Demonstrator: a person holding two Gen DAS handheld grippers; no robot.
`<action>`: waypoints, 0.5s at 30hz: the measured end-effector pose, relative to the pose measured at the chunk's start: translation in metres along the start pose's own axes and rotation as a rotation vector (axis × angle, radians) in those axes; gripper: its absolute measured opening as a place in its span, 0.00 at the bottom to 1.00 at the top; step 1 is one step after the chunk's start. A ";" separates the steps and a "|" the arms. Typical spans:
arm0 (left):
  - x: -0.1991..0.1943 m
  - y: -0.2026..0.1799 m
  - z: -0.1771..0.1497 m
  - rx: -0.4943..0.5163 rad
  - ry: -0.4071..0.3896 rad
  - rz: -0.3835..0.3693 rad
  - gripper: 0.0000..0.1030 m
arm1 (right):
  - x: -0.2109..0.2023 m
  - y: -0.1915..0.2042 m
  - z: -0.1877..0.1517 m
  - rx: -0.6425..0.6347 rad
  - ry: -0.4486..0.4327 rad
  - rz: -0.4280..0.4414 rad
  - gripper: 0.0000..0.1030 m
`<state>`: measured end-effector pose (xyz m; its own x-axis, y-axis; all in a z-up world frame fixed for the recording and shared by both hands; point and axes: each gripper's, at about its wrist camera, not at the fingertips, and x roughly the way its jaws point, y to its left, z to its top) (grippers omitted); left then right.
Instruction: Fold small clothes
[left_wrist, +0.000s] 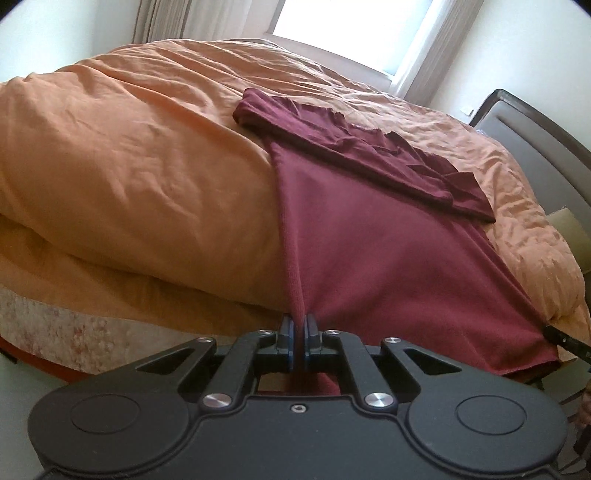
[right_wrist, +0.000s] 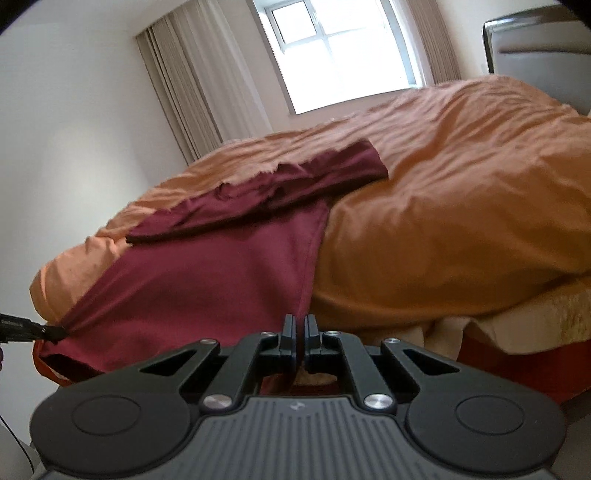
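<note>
Maroon shirt (left_wrist: 354, 236) lies on the orange duvet (left_wrist: 129, 155), stretching toward 12 o'clock from both tools. Left gripper (left_wrist: 299, 332) and right gripper (right_wrist: 300, 332) each pinch a bottom corner.

My left gripper (left_wrist: 299, 325) is matt black plastic with shiny metal pivot bolts; my right gripper (right_wrist: 299, 325) likewise. The maroon shirt (left_wrist: 354, 229) is soft, finely ribbed knit cloth. The orange duvet (left_wrist: 140, 147), at ten o'clock, is crinkled matt cotton-like fabric.
</note>
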<state>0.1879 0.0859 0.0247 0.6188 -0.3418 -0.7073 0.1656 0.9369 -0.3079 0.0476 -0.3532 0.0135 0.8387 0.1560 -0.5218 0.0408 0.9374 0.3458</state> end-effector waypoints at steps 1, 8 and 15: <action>0.001 0.000 -0.001 0.005 0.000 0.001 0.05 | 0.003 0.000 -0.002 -0.001 0.007 -0.004 0.04; 0.004 0.001 -0.007 0.018 0.008 -0.004 0.19 | 0.014 0.000 -0.016 -0.032 0.046 -0.034 0.06; -0.003 -0.007 -0.008 0.063 -0.039 0.043 0.68 | 0.016 0.016 -0.024 -0.161 0.041 -0.086 0.26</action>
<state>0.1785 0.0796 0.0235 0.6555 -0.2991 -0.6934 0.1853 0.9538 -0.2363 0.0489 -0.3282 -0.0084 0.8130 0.0821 -0.5765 0.0215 0.9851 0.1706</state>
